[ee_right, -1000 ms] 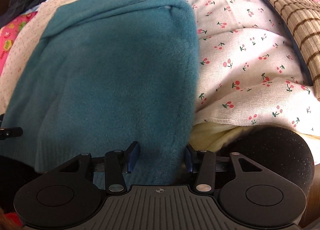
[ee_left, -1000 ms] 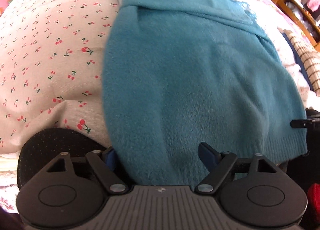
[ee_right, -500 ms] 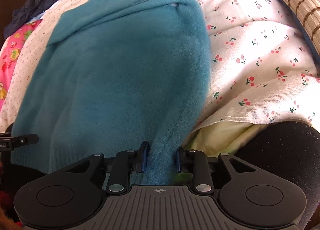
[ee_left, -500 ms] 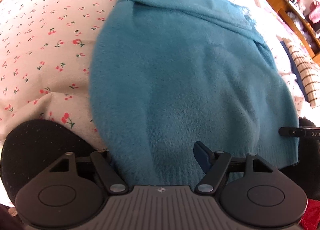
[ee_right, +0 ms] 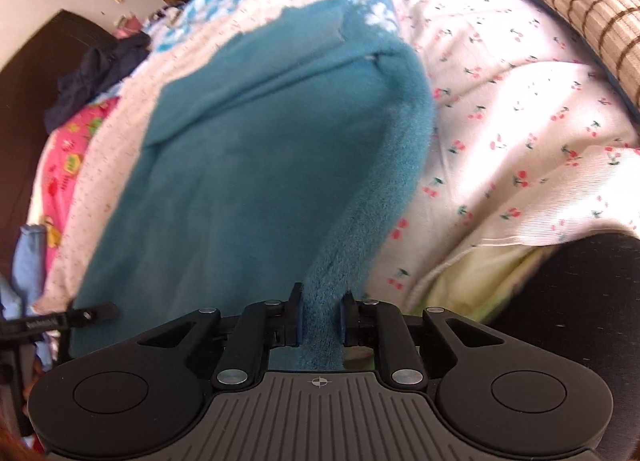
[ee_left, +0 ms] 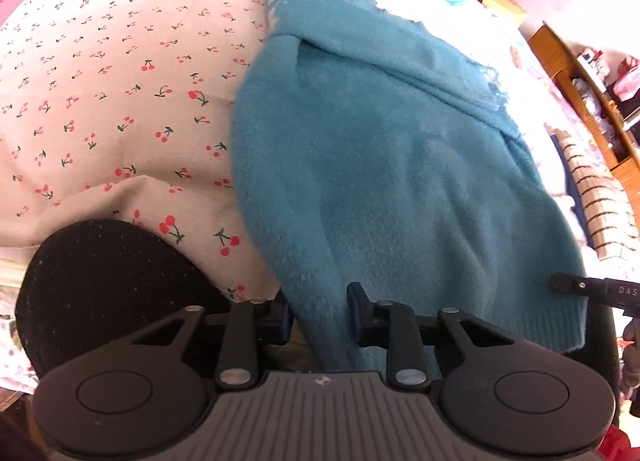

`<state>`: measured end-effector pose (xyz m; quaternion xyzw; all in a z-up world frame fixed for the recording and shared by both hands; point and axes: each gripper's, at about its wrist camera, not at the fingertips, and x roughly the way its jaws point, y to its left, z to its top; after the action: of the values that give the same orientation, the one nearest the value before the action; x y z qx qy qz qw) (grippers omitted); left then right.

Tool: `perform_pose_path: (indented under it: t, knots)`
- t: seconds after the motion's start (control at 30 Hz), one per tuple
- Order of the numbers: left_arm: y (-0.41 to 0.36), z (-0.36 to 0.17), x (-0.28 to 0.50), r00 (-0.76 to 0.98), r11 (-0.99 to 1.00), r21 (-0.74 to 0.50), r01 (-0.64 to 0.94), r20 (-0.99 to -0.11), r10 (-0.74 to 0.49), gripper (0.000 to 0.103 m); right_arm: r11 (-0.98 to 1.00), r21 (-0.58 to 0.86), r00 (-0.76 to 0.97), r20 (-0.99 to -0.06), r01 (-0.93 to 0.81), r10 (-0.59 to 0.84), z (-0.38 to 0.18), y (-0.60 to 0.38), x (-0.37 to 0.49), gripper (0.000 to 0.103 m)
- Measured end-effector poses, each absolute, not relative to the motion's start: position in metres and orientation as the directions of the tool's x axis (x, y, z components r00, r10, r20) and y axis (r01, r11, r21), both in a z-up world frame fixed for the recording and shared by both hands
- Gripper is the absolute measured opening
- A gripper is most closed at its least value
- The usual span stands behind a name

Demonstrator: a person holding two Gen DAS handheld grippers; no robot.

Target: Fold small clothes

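A teal fleece sweater (ee_left: 392,189) is spread on the cherry-print bedsheet (ee_left: 120,101), its long axis running from the near edge toward the far edge. Its two near hem corners are being pinched as the jaws close: one by the left gripper (ee_left: 318,313), the other by the right gripper (ee_right: 320,317).

The teal sweater (ee_left: 400,189) between the closing left tongs (ee_left: 318,311) is fuzzy, matt knit, ribbed at its hem. Beside it the bedsheet (ee_left: 120,101) is thin printed cotton with a fine weave. The right tongs (ee_right: 320,319), also closing on the sweater's fuzzy edge, are matt black plastic with small shiny metal rivets. Beyond them to the right lies a coarse woven pillow (ee_right: 580,9).
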<state>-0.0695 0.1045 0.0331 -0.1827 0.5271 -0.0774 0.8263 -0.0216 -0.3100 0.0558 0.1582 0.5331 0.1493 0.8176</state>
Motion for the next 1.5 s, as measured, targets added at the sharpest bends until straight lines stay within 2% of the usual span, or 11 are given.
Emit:
perform_pose_path:
  t: [0.13,0.4,0.5,0.67,0.8,1.0,1.17,1.23,1.37,1.5]
  knots:
    - [0.115,0.043,-0.071,0.492,0.863,-0.499,-0.083,-0.773,-0.4,0.018,0.857,0.512,0.435,-0.76,-0.058,0.483,0.059,-0.31,-0.017,0.015]
    - [0.117,0.07,-0.02,0.616,0.669,-0.742,-0.05,-0.55,-0.564,0.017,0.72,0.69,0.621,-0.529,-0.082,0.578,0.094,-0.318,0.007,0.014]
    - [0.12,0.078,0.013,0.667,0.613,-0.789,-0.03,-0.473,-0.576,0.017,0.678,0.732,0.676,-0.461,-0.076,0.574,0.101,-0.321,0.035,0.014]
    - [0.124,0.083,0.074,0.718,0.577,-0.816,-0.024,-0.416,-0.558,0.017,0.635,0.771,0.749,-0.396,-0.043,0.532,0.105,-0.325,0.094,0.014]
    - [0.132,0.065,0.118,0.754,0.575,-0.814,-0.084,-0.429,-0.498,0.017,0.615,0.788,0.785,-0.404,0.037,0.47,0.088,-0.332,0.139,0.014]
    - [0.148,0.021,0.154,0.808,0.603,-0.756,-0.254,-0.509,-0.297,0.018,0.615,0.768,0.79,-0.485,0.179,0.375,0.043,-0.327,0.195,0.015]
    - [0.152,0.0,0.169,0.801,0.604,-0.736,-0.307,-0.543,-0.254,0.02,0.619,0.751,0.785,-0.52,0.231,0.338,0.023,-0.324,0.219,0.019]
    - [0.149,0.0,0.169,0.805,0.621,-0.723,-0.303,-0.543,-0.24,0.022,0.611,0.757,0.778,-0.522,0.233,0.35,0.017,-0.325,0.221,0.029]
    - [0.146,0.001,0.163,0.83,0.616,-0.728,-0.303,-0.518,-0.204,0.025,0.596,0.778,0.799,-0.482,0.201,0.36,0.019,-0.328,0.216,0.039]
    - [0.148,-0.001,0.16,0.845,0.582,-0.75,-0.313,-0.5,-0.189,0.025,0.618,0.768,0.824,-0.452,0.165,0.341,0.026,-0.329,0.212,0.042]
